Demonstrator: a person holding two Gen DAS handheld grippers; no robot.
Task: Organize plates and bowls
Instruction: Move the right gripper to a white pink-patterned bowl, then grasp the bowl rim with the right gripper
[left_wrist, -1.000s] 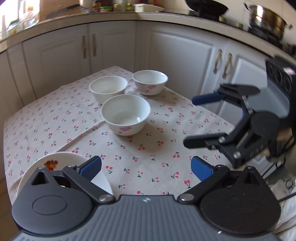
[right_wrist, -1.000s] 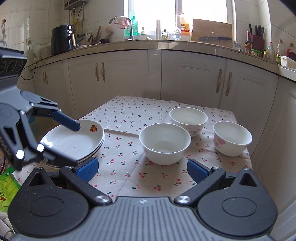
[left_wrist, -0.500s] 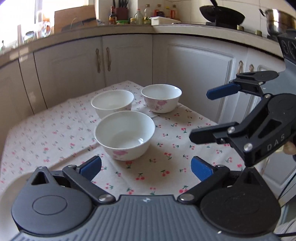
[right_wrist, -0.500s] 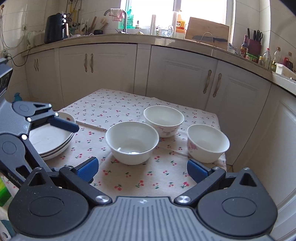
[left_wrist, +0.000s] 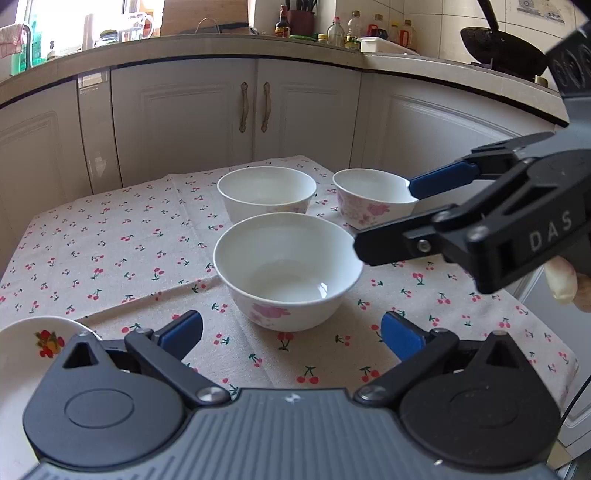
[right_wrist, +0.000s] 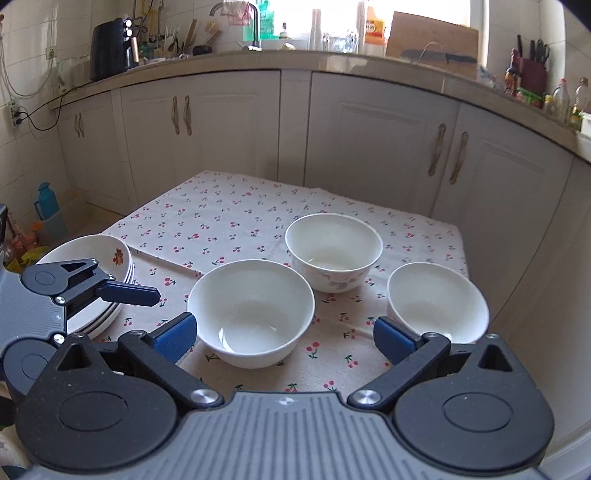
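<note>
Cream cabinets (right_wrist: 229, 122) wrapped the far walls under a cluttered countertop (right_wrist: 332, 61); daylight came through the window (right_wrist: 332, 14) behind it.

"DAS" in raised letters on right tongs (left_wrist: 384, 218) body; nothing else legible.

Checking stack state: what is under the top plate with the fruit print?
In the right wrist view, the top plate rests on more plates with their rims showing. The left claw covers part of the stack, so the count is unclear.

bowls (right_wrist: 251, 314) clustered right, cloth (right_wrist: 221, 218) bare behind
</note>
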